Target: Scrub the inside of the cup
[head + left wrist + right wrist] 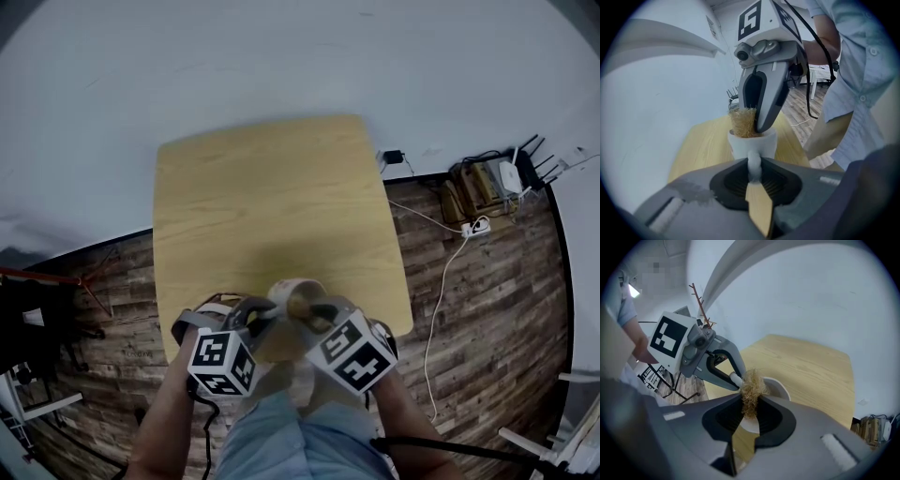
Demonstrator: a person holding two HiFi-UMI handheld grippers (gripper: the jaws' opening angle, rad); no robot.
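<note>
**Head view: cup at the table's near edge, scrubber at its mouth**

A pale wooden table stands against a white wall on a dark plank floor. To the right of the table, a white cable runs across the floor to a power strip beside a low stand of small devices.

The white cup is over the table's near edge, between the two grippers. I cannot tell whether it rests on the top. The left gripper has its jaws clamped on the cup's handle. The right gripper has its jaws closed on a tan, fibrous scrubber, and the wad sits at the cup's mouth, sticking up above the rim.

From the head, the two marker cubes and the gripper bodies crowd over the cup, so only part of its rim shows. The person's pale shirt fills the right side of the left gripper view.
</note>
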